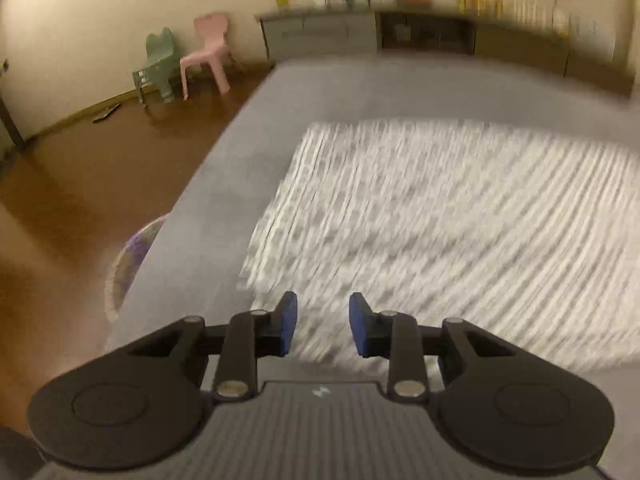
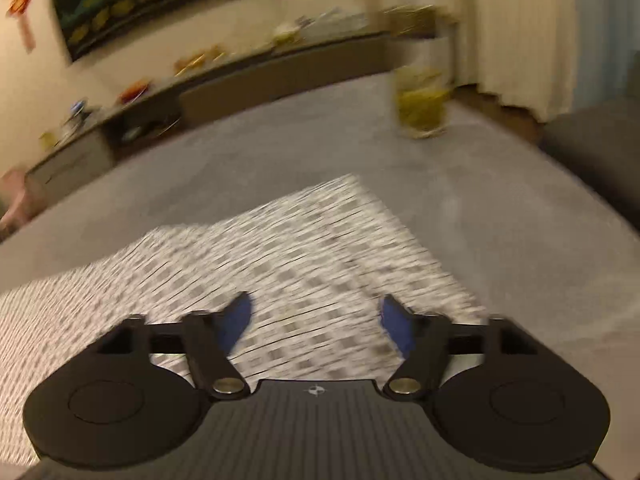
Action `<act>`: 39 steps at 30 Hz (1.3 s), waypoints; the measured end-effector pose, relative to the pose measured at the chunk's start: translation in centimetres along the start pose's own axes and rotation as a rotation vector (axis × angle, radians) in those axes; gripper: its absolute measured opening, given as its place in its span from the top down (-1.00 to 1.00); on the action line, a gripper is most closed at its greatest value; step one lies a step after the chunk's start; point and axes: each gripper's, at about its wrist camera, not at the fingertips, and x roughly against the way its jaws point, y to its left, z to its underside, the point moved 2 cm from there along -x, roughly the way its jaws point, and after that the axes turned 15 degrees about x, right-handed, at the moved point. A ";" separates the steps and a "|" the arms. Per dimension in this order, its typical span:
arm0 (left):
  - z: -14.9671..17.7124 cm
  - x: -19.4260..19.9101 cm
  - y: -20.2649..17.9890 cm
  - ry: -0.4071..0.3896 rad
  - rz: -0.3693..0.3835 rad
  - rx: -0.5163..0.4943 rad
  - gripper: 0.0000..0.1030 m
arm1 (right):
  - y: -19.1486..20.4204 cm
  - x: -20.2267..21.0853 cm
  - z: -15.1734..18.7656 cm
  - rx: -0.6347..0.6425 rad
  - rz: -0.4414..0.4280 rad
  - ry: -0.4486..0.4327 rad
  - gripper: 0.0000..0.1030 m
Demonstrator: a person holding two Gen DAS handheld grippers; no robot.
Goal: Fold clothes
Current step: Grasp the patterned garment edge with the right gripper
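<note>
Left wrist view: the checked cloth (image 1: 460, 232) lies flat on the grey bed (image 1: 340, 92), probably spread so its edges are easy to reach, and the left gripper (image 1: 322, 322) hangs over its near left edge, jaws partly apart with nothing between them. Right wrist view, pretty blurry: the right gripper (image 2: 316, 326) is over the cloth's (image 2: 280, 248) near right part, spread wider and also empty.

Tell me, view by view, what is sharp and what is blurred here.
Left wrist view: the left gripper is crisp, the patterned cloth streaks with motion blur, and the pink chair stays fairly clear. Right wrist view: the right gripper is sharp, the cloth and the yellow bag are smeared; fisheye bends the edges.
</note>
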 end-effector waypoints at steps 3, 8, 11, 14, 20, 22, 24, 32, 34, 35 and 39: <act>-1.3 1.3 -2.2 -0.032 0.081 0.036 0.41 | -2.1 0.0 1.0 -0.031 0.068 0.016 -0.62; -2.3 2.6 -7.5 -0.066 0.206 -0.017 0.36 | -2.6 -1.5 2.2 0.017 0.121 0.068 -0.64; -2.3 2.9 -10.5 -0.080 0.270 -0.060 0.36 | -2.4 -2.3 2.0 0.065 0.156 0.077 -0.66; -2.2 2.9 -12.9 -0.093 0.331 -0.095 0.35 | -1.4 -2.5 1.5 0.130 0.122 0.055 0.05; -1.6 2.7 -15.2 -0.104 0.382 -0.120 0.35 | 3.8 -1.4 2.2 0.309 0.047 -0.013 0.76; -1.5 2.5 -15.5 -0.094 0.393 -0.108 0.35 | 6.7 -0.7 3.0 0.409 0.012 -0.049 0.76; -1.2 2.0 -16.0 -0.073 0.396 -0.107 0.35 | 9.6 0.1 3.7 0.510 -0.024 -0.085 0.76; 2.2 0.4 -21.6 0.041 0.467 -0.188 0.35 | 16.7 2.1 5.4 0.744 -0.111 -0.175 0.76; 3.1 0.1 -23.1 0.070 0.486 -0.210 0.35 | 16.7 3.8 4.7 0.719 -0.102 -0.256 0.76; 3.6 -0.1 -23.9 0.095 0.511 -0.209 0.34 | 16.8 4.7 4.4 0.709 -0.126 -0.300 0.76; 5.4 -1.6 -29.9 0.315 0.706 -0.105 0.09 | 18.2 5.8 5.0 0.728 -0.204 -0.297 0.76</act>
